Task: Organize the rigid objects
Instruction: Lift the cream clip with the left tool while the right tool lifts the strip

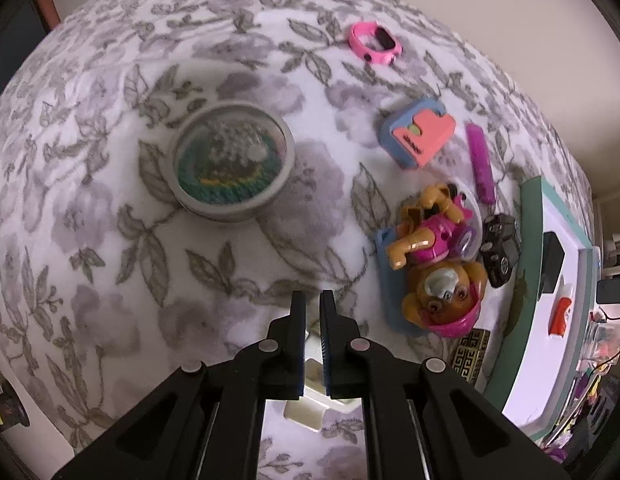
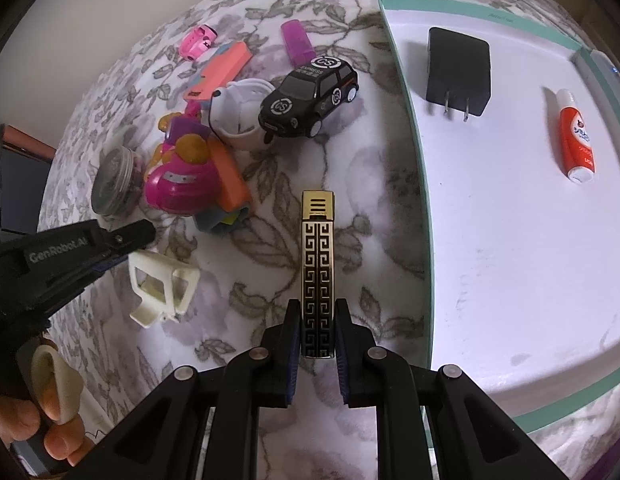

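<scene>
Floral blanket (image 2: pixel 349 184) w/ bare patch at center, white tray (image 2: pixel 509 240) w/ teal edge at 3 o'clock, toy pile (image 2: pixel 198 168) at 10, right gripper (image 2: pixel 317 320) clamped on gold-black lighter (image 2: pixel 317 264), left gripper (image 1: pixel 313 312) closed on cream plastic frame (image 2: pixel 162 284) at 8.

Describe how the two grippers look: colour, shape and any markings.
Both are matte black plastic with silver rivets and blue ribbed pads. The right gripper has two tapered fingers. The left gripper carries white "GenRobot.AI" lettering on its side and a beige trigger loop.
</scene>
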Motion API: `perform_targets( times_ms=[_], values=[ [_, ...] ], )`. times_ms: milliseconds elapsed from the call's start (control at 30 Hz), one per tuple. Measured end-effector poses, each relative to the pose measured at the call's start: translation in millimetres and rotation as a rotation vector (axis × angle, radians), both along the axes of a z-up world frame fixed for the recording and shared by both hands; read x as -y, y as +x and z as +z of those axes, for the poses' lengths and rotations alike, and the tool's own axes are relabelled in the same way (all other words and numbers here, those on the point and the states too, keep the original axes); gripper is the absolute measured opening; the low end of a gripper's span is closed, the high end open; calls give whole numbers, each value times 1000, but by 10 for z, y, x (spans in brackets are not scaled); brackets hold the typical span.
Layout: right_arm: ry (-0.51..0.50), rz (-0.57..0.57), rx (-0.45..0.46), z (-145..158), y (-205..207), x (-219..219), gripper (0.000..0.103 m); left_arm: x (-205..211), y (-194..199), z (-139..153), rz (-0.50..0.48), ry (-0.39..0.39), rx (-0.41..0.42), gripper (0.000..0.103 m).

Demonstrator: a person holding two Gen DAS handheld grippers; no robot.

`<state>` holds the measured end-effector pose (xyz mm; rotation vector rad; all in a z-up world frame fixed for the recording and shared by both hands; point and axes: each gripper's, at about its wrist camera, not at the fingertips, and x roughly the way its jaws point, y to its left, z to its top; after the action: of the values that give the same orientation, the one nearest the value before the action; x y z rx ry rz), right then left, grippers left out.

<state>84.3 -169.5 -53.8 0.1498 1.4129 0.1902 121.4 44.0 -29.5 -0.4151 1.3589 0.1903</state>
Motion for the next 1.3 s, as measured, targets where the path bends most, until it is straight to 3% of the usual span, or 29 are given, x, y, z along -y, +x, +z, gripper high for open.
perform_targets(
  times_ms=[67,133,200,467,633,933,1000,1300],
  values=[
    [-2,4,0,7,6,8,16,-30,6,-22,0,-13,-15,9],
    [-3,4,-1,-3,-4,-1,16,-44,-11,-20,-6,-2,-29,33],
    [-1,3,-1,-2,-4,-13,16,-46,-10,-22,-11,-5,-26,50],
    [5,1,1,-58,-17,-70,16,158,-129,11,-56,2,-34,54],
    [-1,14,-1,-50,-31,-60,16,213,-266,19,-62,-32,-32,68],
    [9,23,-3,-55,-42,-65,16,373,-399,-231,-78,-6,-67,67],
    [8,26,-3,-56,-37,-59,16,378,-434,-230,-79,-5,-59,62],
    [15,20,-2,8,-65,-49,16,253,-416,-161,-33,-17,-7,62]
  ],
)
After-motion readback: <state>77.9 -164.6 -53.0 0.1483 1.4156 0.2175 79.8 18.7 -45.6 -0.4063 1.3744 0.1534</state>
